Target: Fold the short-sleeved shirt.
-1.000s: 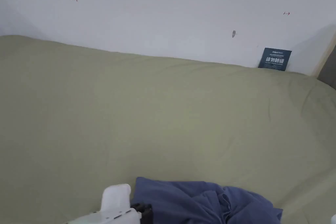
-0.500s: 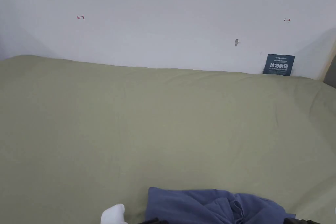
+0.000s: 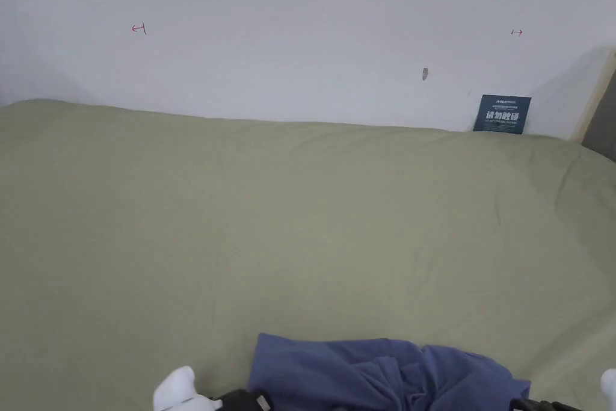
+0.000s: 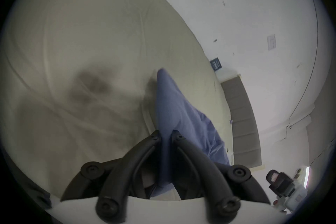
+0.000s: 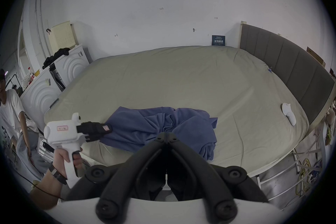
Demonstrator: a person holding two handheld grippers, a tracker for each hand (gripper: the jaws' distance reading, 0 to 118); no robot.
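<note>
The blue shirt (image 5: 160, 129) lies bunched at the bed's (image 5: 181, 82) near edge, six o'clock from where I stand. The left gripper (image 4: 165, 134) pinches its nine o'clock end. The right gripper (image 5: 165, 135) hovers clenched, empty, just above it.

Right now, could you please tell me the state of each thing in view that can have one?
Blue short-sleeved cotton shirt: crumpled, unfolded, near the bed's front edge.
Left gripper: shut on the shirt's edge.
Right gripper: shut, holding nothing, short of the shirt.
Olive-green bed sheet: spread mostly smooth, with light creases.
White handheld device: lying on the sheet near the grey padded headboard.
</note>
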